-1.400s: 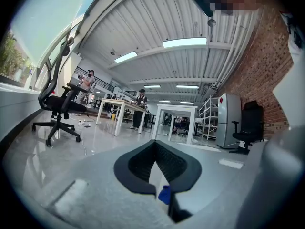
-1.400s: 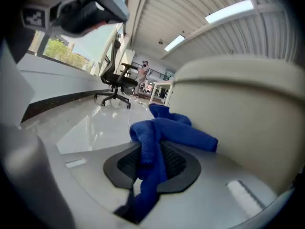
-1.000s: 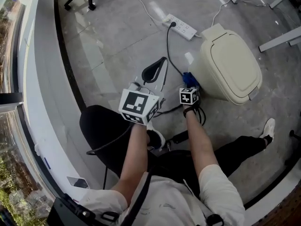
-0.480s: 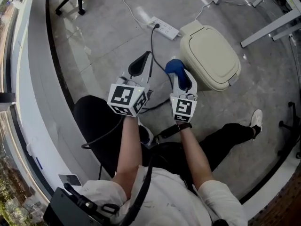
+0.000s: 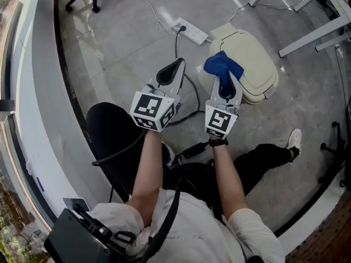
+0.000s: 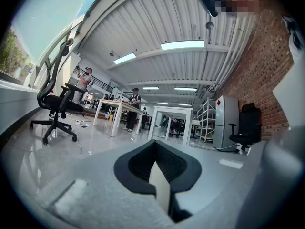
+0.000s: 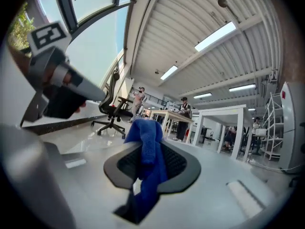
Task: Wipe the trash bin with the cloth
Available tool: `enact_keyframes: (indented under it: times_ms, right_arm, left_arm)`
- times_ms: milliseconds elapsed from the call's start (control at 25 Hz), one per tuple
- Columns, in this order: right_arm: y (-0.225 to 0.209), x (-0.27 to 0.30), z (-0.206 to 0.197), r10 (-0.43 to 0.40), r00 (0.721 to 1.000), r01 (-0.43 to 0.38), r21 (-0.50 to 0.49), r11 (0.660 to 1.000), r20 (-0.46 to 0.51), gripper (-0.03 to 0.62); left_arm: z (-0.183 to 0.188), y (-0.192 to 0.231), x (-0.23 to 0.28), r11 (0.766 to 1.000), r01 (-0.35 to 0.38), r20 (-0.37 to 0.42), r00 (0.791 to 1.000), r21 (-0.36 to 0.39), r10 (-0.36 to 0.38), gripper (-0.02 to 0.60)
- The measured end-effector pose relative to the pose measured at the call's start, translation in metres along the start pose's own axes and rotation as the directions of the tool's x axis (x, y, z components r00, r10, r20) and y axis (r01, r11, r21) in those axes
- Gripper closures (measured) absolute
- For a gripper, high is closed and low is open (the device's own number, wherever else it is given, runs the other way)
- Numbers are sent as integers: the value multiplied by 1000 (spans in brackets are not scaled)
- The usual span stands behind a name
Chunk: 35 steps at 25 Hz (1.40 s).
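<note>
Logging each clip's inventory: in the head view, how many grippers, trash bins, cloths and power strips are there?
grippers: 2, the left gripper and the right gripper
trash bin: 1
blue cloth: 1
power strip: 1
total: 5

Bunched blue cloth (image 5: 222,67) hangs near the closed cream trash bin (image 5: 253,59).

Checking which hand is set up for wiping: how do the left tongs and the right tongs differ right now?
The right tongs are shut on the blue cloth; the left tongs are shut on nothing. In the head view the right tongs point at the trash bin, while the left tongs sit over bare floor beside it. Both point forward, side by side.
</note>
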State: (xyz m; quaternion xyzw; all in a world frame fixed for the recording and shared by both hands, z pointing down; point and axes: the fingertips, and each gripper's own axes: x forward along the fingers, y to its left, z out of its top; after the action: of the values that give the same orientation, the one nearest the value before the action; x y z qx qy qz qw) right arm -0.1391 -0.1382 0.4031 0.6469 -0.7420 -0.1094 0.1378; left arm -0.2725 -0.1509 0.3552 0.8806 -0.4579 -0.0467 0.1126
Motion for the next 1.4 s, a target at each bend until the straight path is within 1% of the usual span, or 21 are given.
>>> enact_keyframes:
  times_ms: [120,200,240,320,400,480,560,640,720,800,840,880,920,960,1080,1120,1160,1240,1280,1320,1400]
  right_arm:
    - [31,7,-69,41,995,-41,3,999,-93,523]
    - [46,11,-134,39,977,-28,54,998,-211,523]
    - [51,15,-168,37,961,-17,76,997,-274,523]
    - [67,23,-228,51,924,-23,80,997,-378,523]
    - [85,31,-276,81,883,-52,77,996,-462,523]
    - [98,33,-317,113,832,-69,100,993,-543,523]
    - [106,30,-352,140,777,-73,132,988,-614,523]
    - [110,26,-375,167,731,-89,150,985,-662,523]
    - [111,23,-383,212,694,-115,185,976,-688,525]
    - [113,21,-379,272,669,-127,255,959,-691,526]
    - [113,20,-369,298,672,-130,288,949,-678,526]
    - [111,19,-353,316,691,-136,311,940,-651,526]
    - [108,18,-329,326,723,-148,324,934,-609,526]
    - [105,16,-299,330,764,-162,331,930,-555,526]
    - [88,2,-183,313,885,-207,311,928,-344,525]
    - [77,-3,-141,296,918,-217,291,932,-265,525]
    - [64,-8,-101,275,943,-221,266,938,-186,525]
    - [33,-21,-24,204,978,-192,201,961,-39,525]
    - [14,-29,10,149,989,-151,164,975,26,525]
    - [-4,-38,40,84,993,-94,123,988,86,525]
    - [-30,-51,82,-33,985,30,24,999,171,525]
  left_arm:
    - [-6,6,3,1000,-3,-14,1000,-4,3,581]
    - [-11,12,2,1000,-17,-23,1000,-7,17,581]
    - [-13,15,2,1000,-23,-26,999,-7,23,581]
    - [-17,19,2,1000,-29,-33,999,-5,29,581]
    - [-23,20,2,1000,-30,-49,998,1,30,581]
    - [-30,20,0,999,-29,-73,997,12,30,581]
    - [-36,22,-4,999,-35,-91,995,20,37,581]
    - [-39,25,-9,998,-49,-97,994,27,52,581]
    - [-39,26,-14,998,-61,-98,993,30,63,581]
    - [-35,25,-17,997,-71,-87,994,27,73,581]
    - [-31,23,-18,997,-77,-75,994,23,78,581]
    - [-27,20,-19,997,-81,-60,995,20,82,581]
    - [-21,17,-20,996,-84,-44,995,17,85,581]
    - [-14,14,-22,996,-86,-29,996,16,87,581]
    - [2,4,-29,995,-97,12,995,6,97,581]
    - [6,0,-31,995,-99,24,995,1,99,581]
    - [10,-4,-33,995,-100,34,994,-3,100,581]
    - [15,-10,-36,995,-101,45,994,-5,101,581]
    - [16,-12,-37,995,-101,45,994,-2,101,581]
    - [18,-14,-38,995,-100,44,994,3,99,581]
    - [23,-17,-37,995,-98,53,994,10,97,581]
